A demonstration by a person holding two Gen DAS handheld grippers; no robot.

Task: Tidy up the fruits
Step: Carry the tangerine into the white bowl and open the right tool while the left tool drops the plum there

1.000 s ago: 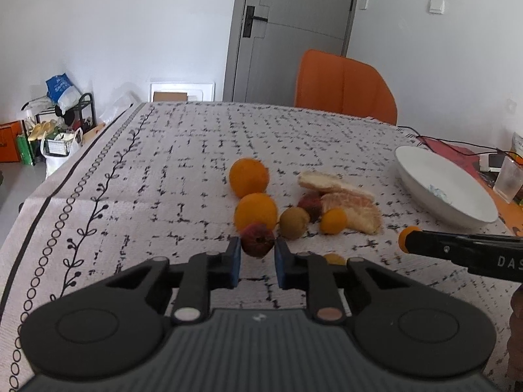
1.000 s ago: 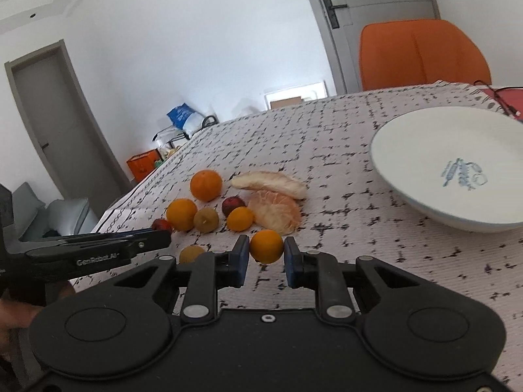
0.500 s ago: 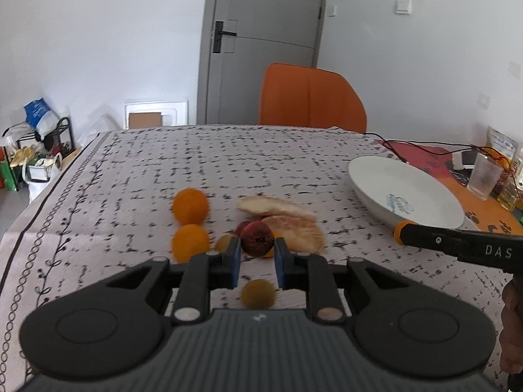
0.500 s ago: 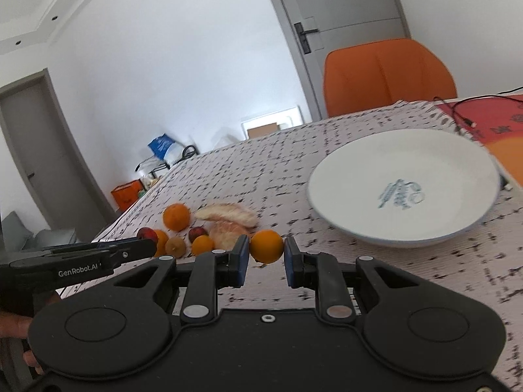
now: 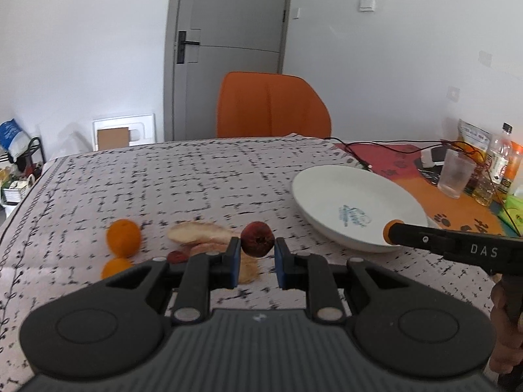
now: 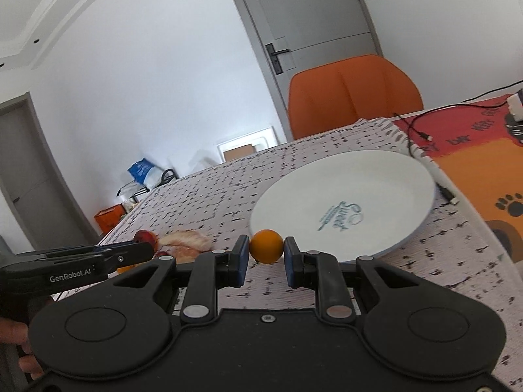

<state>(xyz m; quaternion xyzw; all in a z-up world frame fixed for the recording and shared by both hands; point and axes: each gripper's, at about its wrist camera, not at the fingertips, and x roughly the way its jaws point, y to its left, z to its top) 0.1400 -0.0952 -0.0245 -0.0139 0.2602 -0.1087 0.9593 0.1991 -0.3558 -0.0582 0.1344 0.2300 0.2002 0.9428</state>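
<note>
My left gripper [image 5: 258, 247] is shut on a dark red plum [image 5: 257, 239] and holds it above the table, left of the white plate [image 5: 327, 192]. My right gripper [image 6: 266, 251] is shut on a small orange fruit [image 6: 266, 245], held just in front of the plate's near rim [image 6: 408, 238]. The plate is empty. On the cloth lie two oranges [image 5: 123, 237], a small red fruit [image 5: 176, 256] and peeled citrus pieces [image 5: 199, 232]. The right gripper [image 5: 390, 232] shows in the left wrist view with the orange fruit at its tip. The left gripper [image 6: 147, 241] with the plum shows in the right wrist view.
An orange chair [image 5: 273, 106] stands behind the table. At the right are a plastic cup [image 5: 456, 176], bottles [image 5: 500, 156], a black cable [image 5: 369, 150] and an orange mat [image 6: 483, 176]. The table's left edge is near the oranges.
Both grippers have lifted and swung right toward the plate with their fruits. The fruit pile now lies lower left in the left wrist view, and the plate is closer in both views.
</note>
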